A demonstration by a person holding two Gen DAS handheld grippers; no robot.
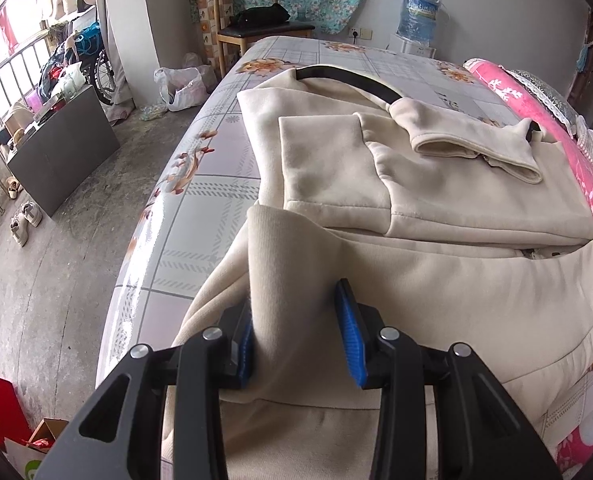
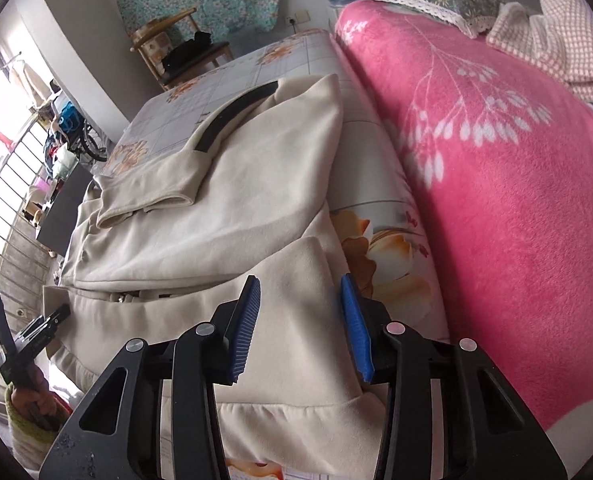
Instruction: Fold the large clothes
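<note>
A large cream sweatshirt (image 1: 436, 184) with a black neck trim (image 1: 348, 78) lies on the bed, its sleeves folded in over the body. My left gripper (image 1: 296, 328) is shut on a raised fold of the hem at the garment's near left side. In the right wrist view the same sweatshirt (image 2: 224, 200) fills the middle, and my right gripper (image 2: 300, 312) is closed on its near right corner, cloth filling the gap between the blue pads. At the left edge of that view, a hand (image 2: 28, 400) holds the left gripper.
The bed has a glossy floral checked sheet (image 1: 200, 200). A pink floral blanket (image 2: 496, 200) is piled along the garment's right side, with a checked cloth (image 2: 556, 44) on top. Beyond the bed stand a wooden chair (image 1: 252, 28), a water dispenser (image 1: 418, 20) and a dark cabinet (image 1: 64, 152).
</note>
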